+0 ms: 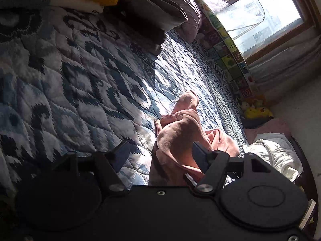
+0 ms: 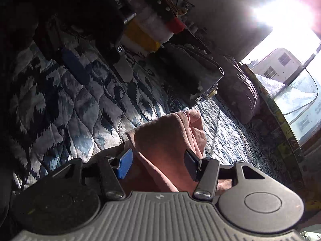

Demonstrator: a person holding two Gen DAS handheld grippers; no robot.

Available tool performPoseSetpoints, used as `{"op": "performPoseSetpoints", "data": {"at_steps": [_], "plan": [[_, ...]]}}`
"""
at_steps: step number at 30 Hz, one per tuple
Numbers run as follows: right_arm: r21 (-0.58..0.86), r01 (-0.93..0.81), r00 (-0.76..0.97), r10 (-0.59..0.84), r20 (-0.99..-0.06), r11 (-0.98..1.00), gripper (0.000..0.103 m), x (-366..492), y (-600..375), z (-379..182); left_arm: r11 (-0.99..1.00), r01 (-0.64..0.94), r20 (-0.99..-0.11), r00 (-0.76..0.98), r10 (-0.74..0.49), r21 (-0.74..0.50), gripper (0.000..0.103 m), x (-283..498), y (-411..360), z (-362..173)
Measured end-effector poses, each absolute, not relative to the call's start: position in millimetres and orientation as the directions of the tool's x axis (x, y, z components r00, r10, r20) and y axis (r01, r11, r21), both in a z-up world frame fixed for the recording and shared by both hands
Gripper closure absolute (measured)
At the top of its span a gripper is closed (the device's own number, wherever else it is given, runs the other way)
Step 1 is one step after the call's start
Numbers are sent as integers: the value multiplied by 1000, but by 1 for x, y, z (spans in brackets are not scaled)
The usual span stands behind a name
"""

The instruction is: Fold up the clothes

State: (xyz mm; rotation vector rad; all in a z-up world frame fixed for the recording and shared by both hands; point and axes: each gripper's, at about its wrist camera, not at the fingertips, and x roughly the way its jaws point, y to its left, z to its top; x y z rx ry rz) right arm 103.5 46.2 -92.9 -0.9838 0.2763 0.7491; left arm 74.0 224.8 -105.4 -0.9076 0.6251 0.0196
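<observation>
Our right gripper (image 2: 158, 163) stands spread around a fold of the pink garment (image 2: 168, 132); our left gripper (image 1: 160, 156) is released too, beside that garment (image 1: 180, 132), bunched on the blue patterned quilt (image 1: 80, 84) near the window (image 1: 270, 14).

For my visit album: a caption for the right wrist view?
Open right gripper straddling a bunched dusty-pink fabric garment above a blue-and-white quilted bedspread.

A blue-patterned quilted bed (image 1: 84, 92) carries a crumpled pink garment (image 1: 180, 136) and folded clothes (image 1: 152, 18).
</observation>
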Motion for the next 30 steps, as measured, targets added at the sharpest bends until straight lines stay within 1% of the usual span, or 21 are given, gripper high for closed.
{"op": "performPoseSetpoints", "data": {"at_steps": [2,9,10,11,12,14,17,20,23,25,27,30], "plan": [[-701,-659,736,424,-527,273,52,103,57,-103,612,-276,-513,821,-251,-741,35,69,227,-110],[-788,-603,760,392,-518,127,53,100,69,-127,582,-287,-513,815,-269,-761,33,61,231,-125],[-787,-604,761,384,-524,123,61,101,70,-128,584,-289,-514,816,-264,-759,32,60,231,-126],[-779,-614,758,373,-535,129,73,104,69,-127,589,-293,-518,817,-255,-753,31,59,231,-127],[-764,-629,751,366,-549,143,78,108,69,-125,594,-298,-522,817,-246,-747,31,57,232,-127],[-737,-652,738,372,-563,180,98,111,66,-116,591,-302,-522,817,-244,-748,29,54,233,-129],[-707,-658,740,399,-542,260,99,109,59,-97,589,-311,-524,820,-231,-746,24,50,234,-130],[-644,-671,736,434,-520,367,99,105,45,-71,608,-307,-523,826,-212,-732,19,45,230,-128],[-537,-695,719,467,-514,478,100,106,25,-44,611,-284,-509,829,-230,-739,19,42,224,-125],[-449,-702,710,490,-506,553,100,110,7,-25,595,-256,-488,831,-267,-762,19,40,219,-124],[-383,-688,718,499,-486,616,101,114,-12,-9,583,-244,-477,830,-287,-775,19,39,214,-122],[-243,-655,727,509,-460,716,100,125,-47,16,602,-232,-480,829,-289,-764,19,36,205,-117]]}}
